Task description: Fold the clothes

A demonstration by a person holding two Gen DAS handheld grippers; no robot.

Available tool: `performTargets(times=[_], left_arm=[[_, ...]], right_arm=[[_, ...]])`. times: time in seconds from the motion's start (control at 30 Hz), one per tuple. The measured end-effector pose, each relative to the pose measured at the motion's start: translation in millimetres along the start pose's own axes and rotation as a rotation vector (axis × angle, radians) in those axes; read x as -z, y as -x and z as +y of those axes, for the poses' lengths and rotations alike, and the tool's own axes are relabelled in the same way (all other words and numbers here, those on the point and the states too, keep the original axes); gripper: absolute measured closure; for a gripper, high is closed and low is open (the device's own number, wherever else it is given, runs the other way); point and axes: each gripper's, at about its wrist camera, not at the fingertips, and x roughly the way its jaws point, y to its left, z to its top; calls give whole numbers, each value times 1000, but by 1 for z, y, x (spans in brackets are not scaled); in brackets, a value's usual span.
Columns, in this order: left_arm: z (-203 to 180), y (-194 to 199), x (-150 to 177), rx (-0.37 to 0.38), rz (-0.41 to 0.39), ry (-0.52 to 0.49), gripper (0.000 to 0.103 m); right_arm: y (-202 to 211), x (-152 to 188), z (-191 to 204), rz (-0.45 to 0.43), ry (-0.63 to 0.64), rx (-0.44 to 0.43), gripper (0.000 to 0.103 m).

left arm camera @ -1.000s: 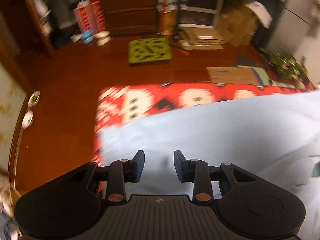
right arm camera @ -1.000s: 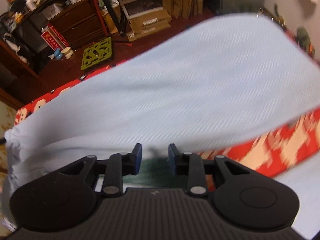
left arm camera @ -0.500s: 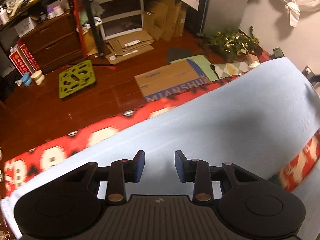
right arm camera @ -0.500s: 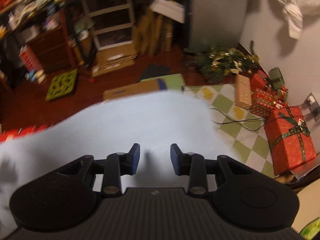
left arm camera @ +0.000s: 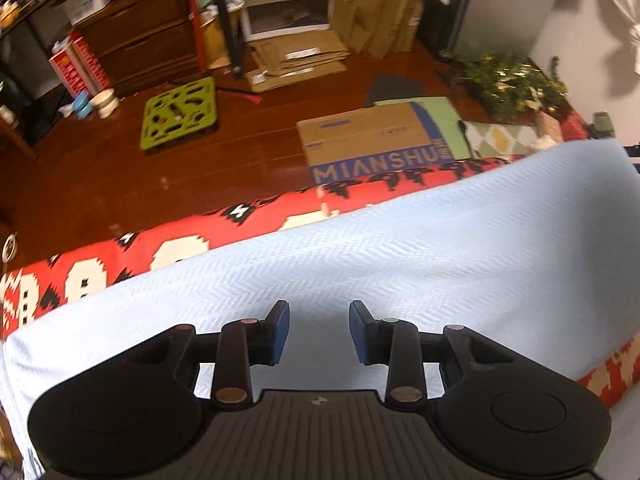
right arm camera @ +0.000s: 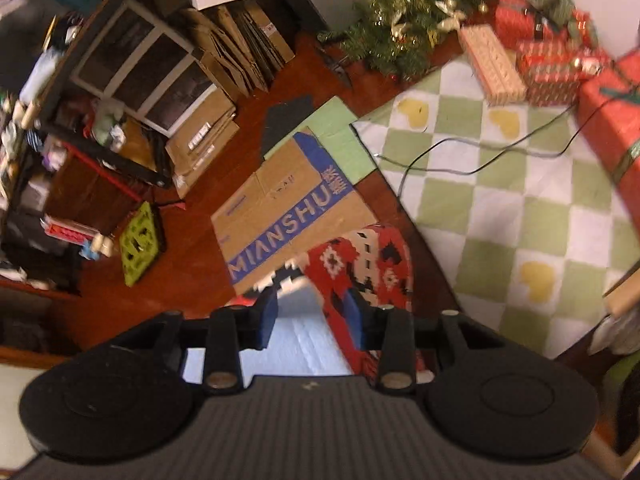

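— Under the left gripper (left arm camera: 319,330), what lies there?
— A pale blue cloth (left arm camera: 400,264) on a red patterned blanket (left arm camera: 168,248). Both grippers gape wide, holding nothing.
— And the right gripper (right arm camera: 311,314)?
— Over the cloth's corner (right arm camera: 298,332). Farther off, a cardboard box (right arm camera: 288,212) on the floor.

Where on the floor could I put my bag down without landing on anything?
Bare dark red wooden floor lies between the lime-green perforated mat, the flattened MIANSHU cardboard box and the red patterned blanket. The green-and-white checkered rug is mostly free. Crowded: cardboard stacks, wrapped gift boxes.
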Motion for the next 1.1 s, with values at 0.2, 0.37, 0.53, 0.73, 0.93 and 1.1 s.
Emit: performTargets(times=[0.2,0.37,0.53,0.73,0.93,1.1], left_arm=[[5,0,-1,-23,16,12,70],[6,5,-2,-42,9,-12,70],[16,12,-3,-64,-13,5,70],[21,13,8,-53,-8,23,70],[10,30,40,-18,-3,-70,75],[-4,38,74,59,42,-105,82]], right_arm=[[-23,-6,9,73,45,-43,85],[29,-12,39,-65,71,-78,91],[51,-24,54,-156,65,-31,92],[41,-24,54,-213,41,84,88],[32,-24,54,-269,18,197,72],[77,45,58,-238,199,150,61]])
